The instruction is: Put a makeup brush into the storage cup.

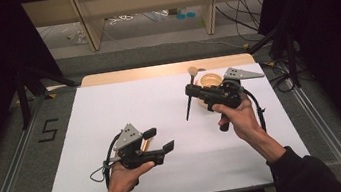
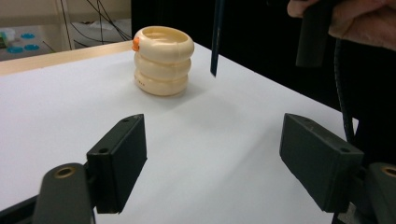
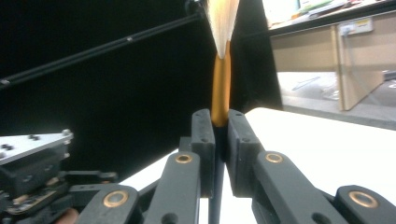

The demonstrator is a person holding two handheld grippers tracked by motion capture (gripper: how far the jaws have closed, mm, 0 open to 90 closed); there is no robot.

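White table (image 1: 110, 114) in a dark-curtained room; left gripper (image 1: 158, 139) wide open and empty, right gripper (image 1: 191, 90) clamped on a brush (image 1: 190, 93).

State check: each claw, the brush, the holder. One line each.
Left claw: open, nothing between its jaws, above the table.
Right claw: shut on the brush.
Brush: lifted off the table, bristles up, handle tip down, slightly tilted.
Holder: upright on the table, nothing seen in it, apart from the brush.

Makeup brush (image 1: 190, 94): dark slim handle, gold ferrule, pale bristles uppermost, near upright, slightly tilted, raised off white table, just beside cream ribbed holder (image 2: 163, 60).
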